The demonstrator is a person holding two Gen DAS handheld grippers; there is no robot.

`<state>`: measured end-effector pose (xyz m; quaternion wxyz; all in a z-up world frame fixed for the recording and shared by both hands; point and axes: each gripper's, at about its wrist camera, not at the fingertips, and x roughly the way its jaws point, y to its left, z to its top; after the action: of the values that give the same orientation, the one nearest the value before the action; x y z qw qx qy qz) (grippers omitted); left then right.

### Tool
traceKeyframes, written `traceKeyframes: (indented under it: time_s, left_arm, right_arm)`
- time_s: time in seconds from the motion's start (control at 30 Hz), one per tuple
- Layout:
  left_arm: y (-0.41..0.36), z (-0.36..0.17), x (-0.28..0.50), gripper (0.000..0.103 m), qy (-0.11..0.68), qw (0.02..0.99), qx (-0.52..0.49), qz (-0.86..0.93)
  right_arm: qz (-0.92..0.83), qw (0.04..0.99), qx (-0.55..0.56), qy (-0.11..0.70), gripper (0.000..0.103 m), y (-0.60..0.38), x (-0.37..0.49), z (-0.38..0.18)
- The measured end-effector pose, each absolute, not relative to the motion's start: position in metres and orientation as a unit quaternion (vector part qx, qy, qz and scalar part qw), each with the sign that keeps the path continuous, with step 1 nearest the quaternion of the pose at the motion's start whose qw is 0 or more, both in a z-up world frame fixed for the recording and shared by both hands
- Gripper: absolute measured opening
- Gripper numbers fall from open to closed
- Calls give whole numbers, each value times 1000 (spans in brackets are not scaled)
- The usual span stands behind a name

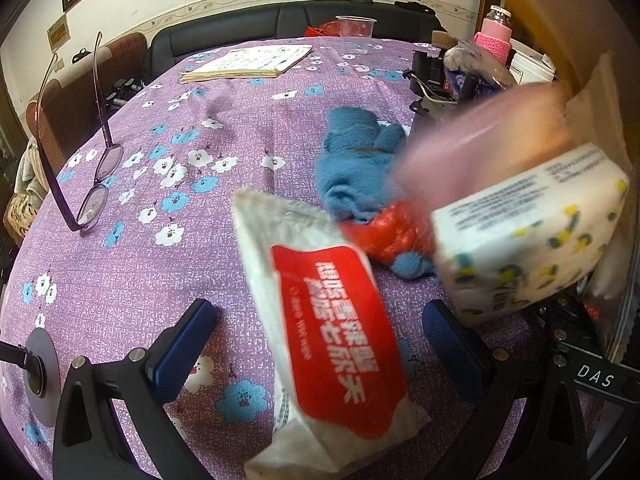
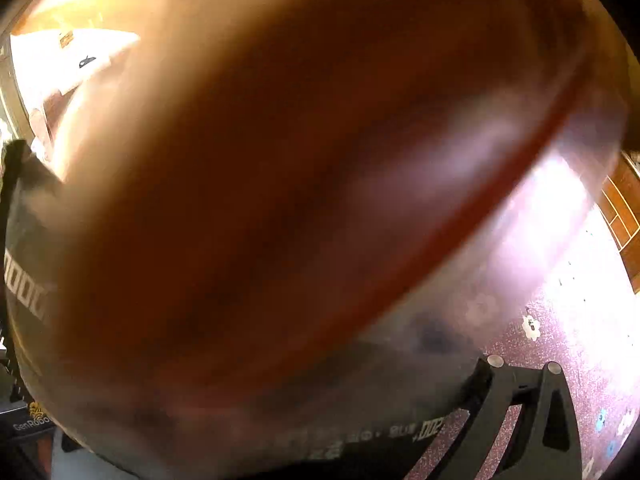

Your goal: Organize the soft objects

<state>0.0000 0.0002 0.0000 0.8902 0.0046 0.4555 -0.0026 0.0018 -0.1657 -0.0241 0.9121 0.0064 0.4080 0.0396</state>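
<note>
- Here, left gripper (image 1: 320, 344) w/ blue pads spread wide, low over the purple floral tablecloth (image 1: 132, 280); nothing pinched.
- White wipes pack w/ red label (image 1: 332, 340) lies between the two pads, tilted; can't tell if touching either.
- Blue knit cloth (image 1: 356, 164) bunched on table beyond the pack; red plastic wad (image 1: 392, 232) touching its near edge.
- Tissue pack w/ yellow-green print (image 1: 524, 232) at right, above the table, blurred hand (image 1: 480, 136) on it.
- Glasses (image 1: 96, 196) far left, booklet (image 1: 248, 62) at far side.
- Right gripper: only one finger (image 2: 524, 412) shows in right wrist view, rest blocked by a blurred brown mass; can't tell its state.
</note>
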Motion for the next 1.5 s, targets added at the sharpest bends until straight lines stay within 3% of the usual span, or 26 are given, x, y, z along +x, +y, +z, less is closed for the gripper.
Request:
traceKeyframes:
  time_s: [1.5]
  left_arm:
    - [0,0,0,103,455,890,5,-3]
  right_arm:
    - [39,912,7,408,102,-167,0,-25]
